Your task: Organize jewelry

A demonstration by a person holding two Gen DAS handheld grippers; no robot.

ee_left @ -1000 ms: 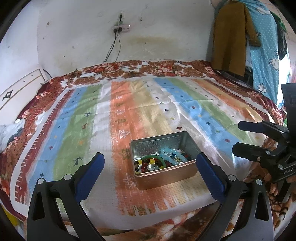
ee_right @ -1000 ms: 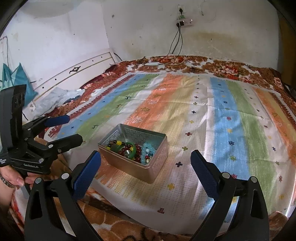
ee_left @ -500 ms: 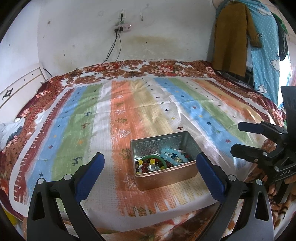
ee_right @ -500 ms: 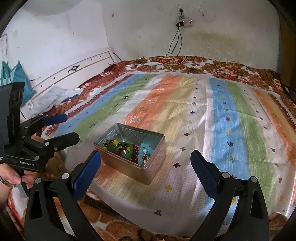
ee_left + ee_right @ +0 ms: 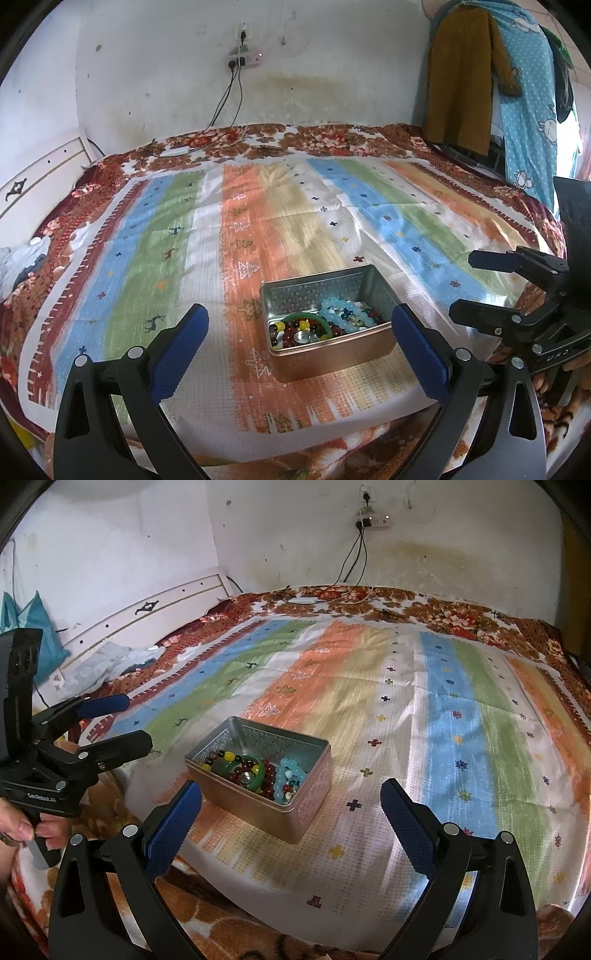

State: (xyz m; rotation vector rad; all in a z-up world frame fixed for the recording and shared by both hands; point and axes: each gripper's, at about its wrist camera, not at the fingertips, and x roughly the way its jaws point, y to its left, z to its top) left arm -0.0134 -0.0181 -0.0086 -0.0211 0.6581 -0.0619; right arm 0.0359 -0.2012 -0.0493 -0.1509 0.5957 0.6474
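Note:
A rectangular metal tin [image 5: 334,349] [image 5: 306,812] sits on the striped cloth near the bed's front edge. Inside lie a green bangle [image 5: 306,318] [image 5: 255,770], a pale blue bead bracelet [image 5: 340,312] [image 5: 286,775], dark red beads [image 5: 269,775] and yellow beads [image 5: 229,756]. My left gripper [image 5: 299,350] hangs open just short of the tin, nothing between its blue pads. My right gripper [image 5: 291,821] is open too, in front of the tin's near corner. Each gripper also shows in the other's view, left gripper [image 5: 122,722] and right gripper [image 5: 461,286], both with jaws apart.
A striped mat [image 5: 258,221] covers a floral bedspread [image 5: 332,136]. A white headboard [image 5: 147,620] stands at the left. Cables and a charger [image 5: 304,600] lie at the bed's far edge under a wall socket. Clothes [image 5: 461,74] hang at the right. A hand [image 5: 18,827] holds the left gripper's handle.
Both grippers have drifted slightly, so the tin sits a little lower and more central in the views. Their jaws stay apart and the jewelry has not moved.

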